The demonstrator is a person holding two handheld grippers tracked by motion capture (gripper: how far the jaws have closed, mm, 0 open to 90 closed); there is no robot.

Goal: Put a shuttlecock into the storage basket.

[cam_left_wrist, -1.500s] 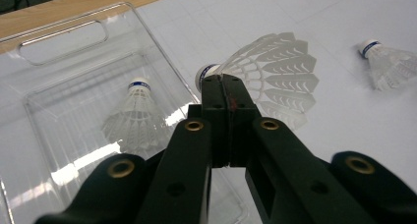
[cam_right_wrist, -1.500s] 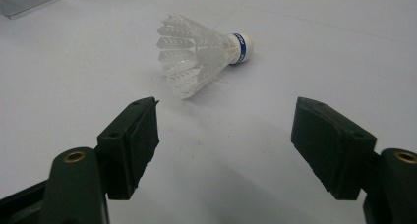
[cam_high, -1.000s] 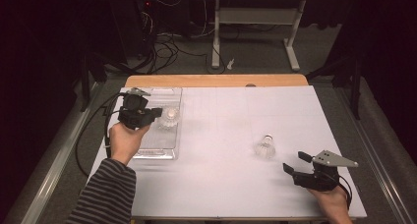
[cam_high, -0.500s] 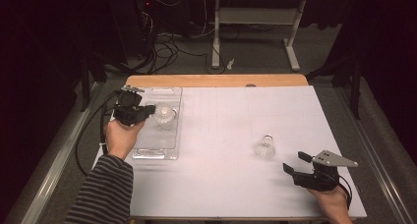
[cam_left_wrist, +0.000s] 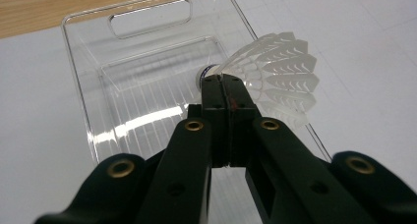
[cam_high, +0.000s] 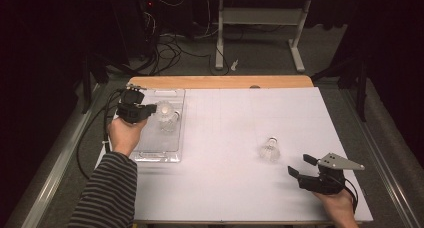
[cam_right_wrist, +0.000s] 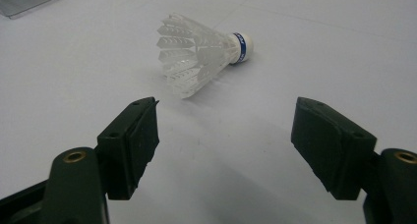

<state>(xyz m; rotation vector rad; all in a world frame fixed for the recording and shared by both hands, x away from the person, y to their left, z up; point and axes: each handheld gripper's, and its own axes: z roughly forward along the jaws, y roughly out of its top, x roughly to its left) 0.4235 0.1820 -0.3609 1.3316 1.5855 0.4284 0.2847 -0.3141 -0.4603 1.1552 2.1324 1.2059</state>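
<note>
My left gripper (cam_high: 150, 111) is shut on a white feathered shuttlecock (cam_high: 164, 109), pinching it near the cork. It holds it just above the far half of a clear plastic tray (cam_high: 159, 151) at the table's left. In the left gripper view the jaws (cam_left_wrist: 222, 81) meet at the shuttlecock (cam_left_wrist: 275, 76), and the tray's ribbed floor (cam_left_wrist: 142, 106) lies below. My right gripper (cam_high: 299, 165) stands open near the front right, low over the table. A second shuttlecock (cam_high: 270, 149) lies on its side just beyond it. That second shuttlecock (cam_right_wrist: 201, 49) is a short way ahead of the open right gripper (cam_right_wrist: 223, 130).
A white sheet (cam_high: 235, 138) covers the table, and a wooden strip (cam_high: 220, 82) runs along the far edge. The tray has a handle slot (cam_left_wrist: 150, 16) at its far end. Cables and a metal stand (cam_high: 260, 33) are on the dark floor behind.
My left hand has carried the held shuttlecock a little farther away and to the left over the tray. The right gripper and the second shuttlecock have stayed put.
</note>
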